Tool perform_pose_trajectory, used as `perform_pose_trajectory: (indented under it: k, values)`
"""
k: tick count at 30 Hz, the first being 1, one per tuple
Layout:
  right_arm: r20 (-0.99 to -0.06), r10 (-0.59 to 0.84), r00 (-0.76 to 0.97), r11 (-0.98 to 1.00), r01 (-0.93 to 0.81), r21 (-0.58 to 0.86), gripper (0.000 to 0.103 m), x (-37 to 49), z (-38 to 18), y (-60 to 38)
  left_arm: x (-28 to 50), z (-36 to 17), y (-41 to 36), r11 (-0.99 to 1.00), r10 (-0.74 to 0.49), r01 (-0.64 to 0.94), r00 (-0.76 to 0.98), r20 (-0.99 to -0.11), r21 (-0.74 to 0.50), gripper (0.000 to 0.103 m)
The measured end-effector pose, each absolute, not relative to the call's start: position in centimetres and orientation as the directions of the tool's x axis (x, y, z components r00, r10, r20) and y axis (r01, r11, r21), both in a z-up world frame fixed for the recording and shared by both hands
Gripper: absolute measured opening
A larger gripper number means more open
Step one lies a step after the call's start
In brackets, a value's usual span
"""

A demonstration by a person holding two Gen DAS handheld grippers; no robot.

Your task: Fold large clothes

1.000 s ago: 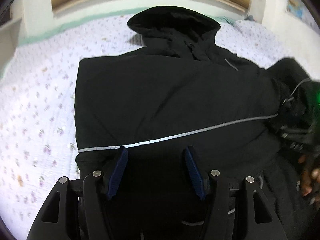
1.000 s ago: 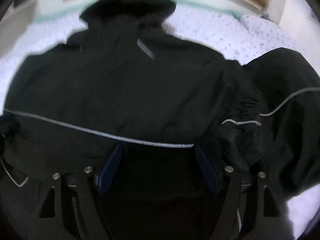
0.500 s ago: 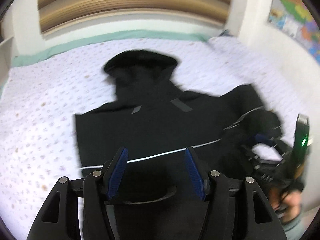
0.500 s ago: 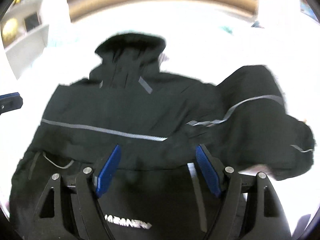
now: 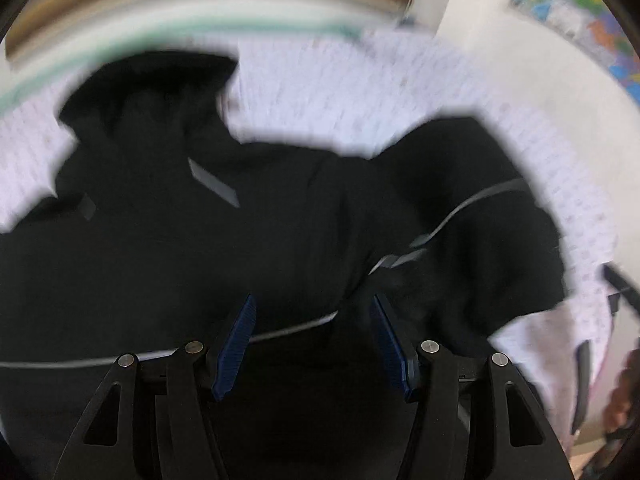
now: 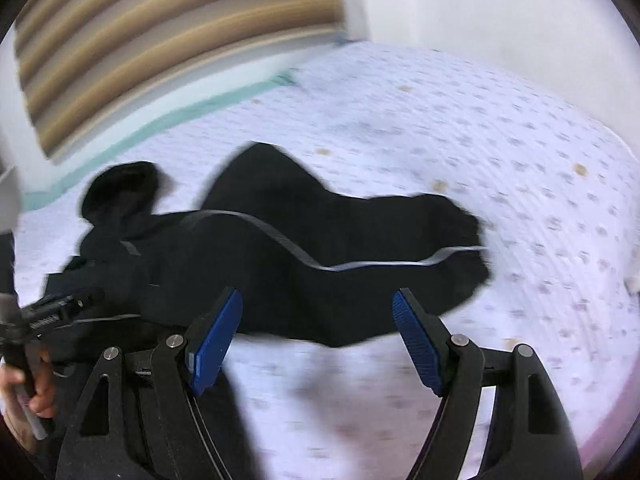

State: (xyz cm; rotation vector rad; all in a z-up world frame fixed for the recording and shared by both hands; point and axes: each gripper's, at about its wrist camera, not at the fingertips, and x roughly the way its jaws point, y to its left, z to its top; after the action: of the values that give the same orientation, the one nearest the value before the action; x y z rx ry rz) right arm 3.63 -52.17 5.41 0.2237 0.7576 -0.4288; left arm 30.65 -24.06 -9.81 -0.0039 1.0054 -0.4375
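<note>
A large black hooded jacket (image 5: 200, 248) with thin grey reflective stripes lies spread on a bed, hood toward the headboard. One sleeve (image 6: 360, 248) stretches out to the right across the sheet. My left gripper (image 5: 312, 340) is open and empty, hovering over the jacket's lower body near the stripe. My right gripper (image 6: 316, 336) is open and empty, over the sheet just in front of the sleeve. The left gripper and the hand holding it show at the left edge of the right wrist view (image 6: 44, 312). Both views are motion-blurred.
The bed sheet (image 6: 500, 168) is pale lilac with small dots and a teal border (image 6: 168, 120). A striped wooden headboard (image 6: 168, 44) stands behind, and white walls (image 6: 520, 20) close in on the right.
The left gripper has dropped closer over the jacket and swung right. The right gripper has swung right, off the jacket body toward the outstretched sleeve. Both stay open.
</note>
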Motion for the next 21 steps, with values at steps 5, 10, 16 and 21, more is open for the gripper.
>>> perform_pose_trajectory:
  k: [5,10,16,21]
  values:
    - [-0.744,-0.291,0.601,0.798,0.581,0.158,0.080,1.7,2.9,-58.4,30.5,-13.7,-24.0,0.908,-0.379,0.367,0.508,-0.773,-0.204,0.061]
    - [-0.788,-0.240,0.568,0.683,0.675,0.279,0.080,0.9,-0.3,-63.8,30.3,-13.8,-24.0,0.903,-0.392,0.380,0.536,-0.748,-0.202,0.062]
    - [-0.785,-0.147,0.602,0.617,0.676,0.403,0.080,3.7,-3.6,-67.5,29.8,-14.1,-24.0,0.901,-0.397,0.388,0.558,-0.728,-0.194,0.063]
    - [-0.726,-0.085,0.682,0.671,0.578,0.464,0.019,6.6,-2.3,-66.7,28.9,-14.2,-23.7,0.899,-0.402,0.394,0.562,-0.723,-0.193,0.063]
